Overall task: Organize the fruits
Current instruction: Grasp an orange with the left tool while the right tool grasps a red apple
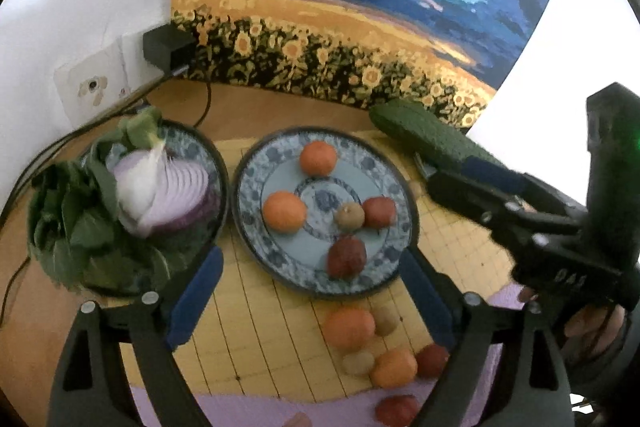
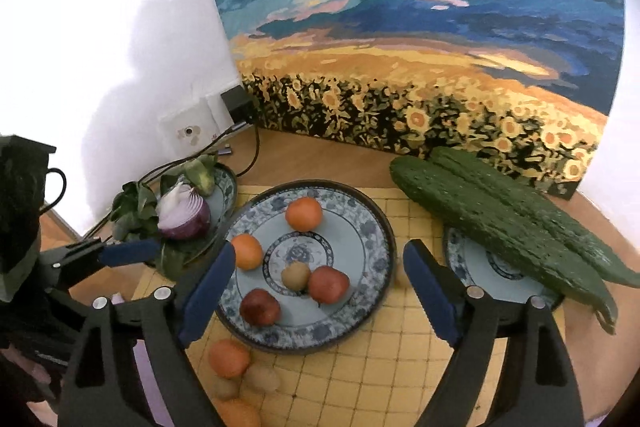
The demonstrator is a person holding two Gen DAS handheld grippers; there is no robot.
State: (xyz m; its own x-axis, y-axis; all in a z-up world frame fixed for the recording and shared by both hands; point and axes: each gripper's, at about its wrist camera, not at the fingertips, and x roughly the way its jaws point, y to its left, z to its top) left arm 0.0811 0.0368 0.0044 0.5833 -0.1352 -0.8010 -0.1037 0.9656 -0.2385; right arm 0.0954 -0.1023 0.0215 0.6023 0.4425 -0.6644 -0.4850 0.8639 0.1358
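Bare mat (image 2: 360, 367) before plate rim (image 2: 312, 345)

Left tongs (image 1: 310, 291) wide, empty, above fruit plate (image 1: 256, 227); right tongs (image 1: 436, 171) beside cucumber (image 1: 424, 133).

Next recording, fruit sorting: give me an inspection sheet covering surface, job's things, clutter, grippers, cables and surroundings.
Surface: wooden table with a yellow grid mat.
Job's things: middle plate holds two oranges, two red fruits and one small brown fruit; loose fruit lies on the mat in front of it.
Clutter: left plate with a halved onion and leafy greens; right plate with two cucumbers.
Grippers: left gripper open, nothing between the jaws; right gripper open, nothing between the jaws.
Cables: black cable runs from an adapter at the wall.
Surroundings: sunflower painting against a white wall.
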